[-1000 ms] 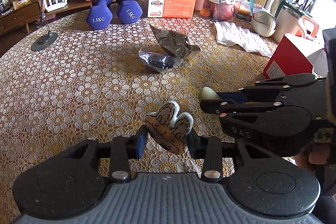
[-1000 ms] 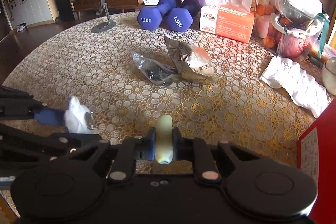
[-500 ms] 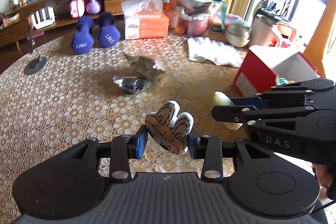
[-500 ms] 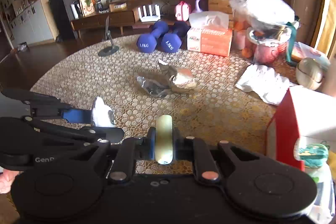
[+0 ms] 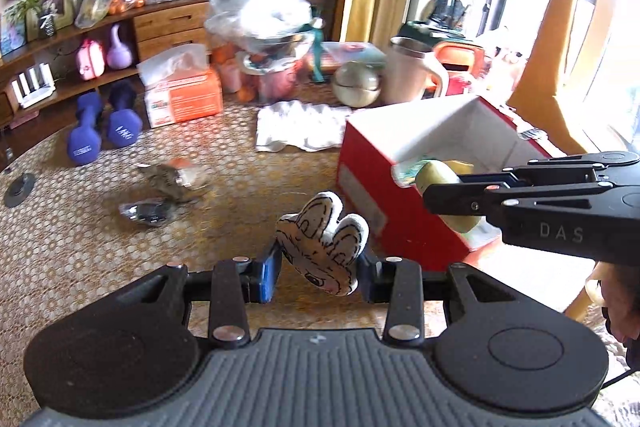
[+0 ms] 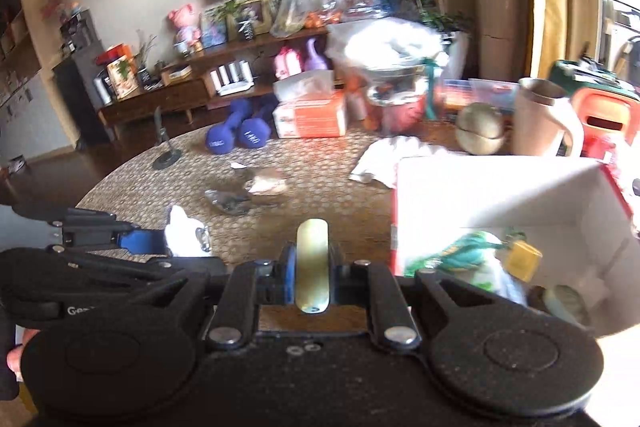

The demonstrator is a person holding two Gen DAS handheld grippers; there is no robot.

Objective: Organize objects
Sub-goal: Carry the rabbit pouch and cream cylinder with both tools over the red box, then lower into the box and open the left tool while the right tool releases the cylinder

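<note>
Beside blurred, probably foil wrappers (image 5: 160, 195) and an open red box (image 5: 384, 183), the left gripper (image 5: 320, 267) pinches a plush charm (image 5: 324, 243), the right gripper (image 6: 313, 267) a pale-green oblong piece (image 6: 313, 263).

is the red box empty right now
No, the red box already holds things: a green and white item and a small yellow piece lie inside.

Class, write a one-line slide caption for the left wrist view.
Left gripper holds a cream plush toy above the patterned tablecloth, beside the right gripper carrying a pale-green oval piece near the open red box.
</note>
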